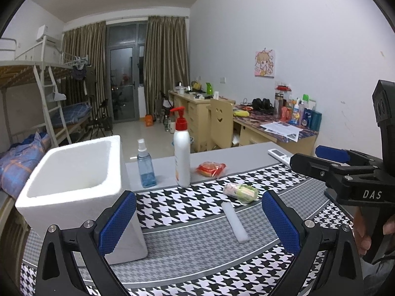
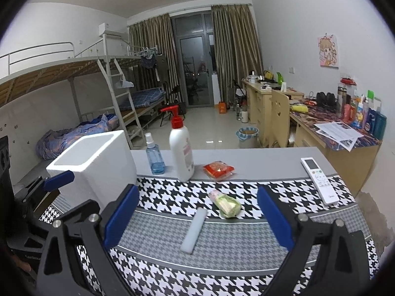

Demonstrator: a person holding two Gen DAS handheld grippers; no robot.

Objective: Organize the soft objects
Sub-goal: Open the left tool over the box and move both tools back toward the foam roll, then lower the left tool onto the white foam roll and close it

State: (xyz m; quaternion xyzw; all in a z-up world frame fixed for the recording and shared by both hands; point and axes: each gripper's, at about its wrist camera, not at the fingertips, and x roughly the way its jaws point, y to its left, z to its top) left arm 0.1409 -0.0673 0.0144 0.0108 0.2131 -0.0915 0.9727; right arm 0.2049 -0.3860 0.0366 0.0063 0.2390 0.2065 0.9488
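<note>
Standing at the left on the houndstooth cloth point(image 2: 246, 187), a white foam box point(image 1: 74, 170) is open on top; the left gripper point(image 1: 198, 220) hovers with jaws apart and empty. Then come a blue spray bottle point(image 2: 155, 155), a white pump bottle point(image 2: 181, 151), a red packet point(image 2: 218, 169), a green wrapped packet point(image 2: 226, 203) and a white foam stick point(image 2: 194, 231). The right gripper point(image 2: 198, 219) is also spread wide and holds nothing; a remote point(image 2: 319, 180) lies far right

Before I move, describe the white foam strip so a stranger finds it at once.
Start at the white foam box on the houndstooth cloth. To its right, nearer the grippers, lies the white foam strip, just in front of the green wrapped packet. It alone is plain, flat and unwrapped.
</note>
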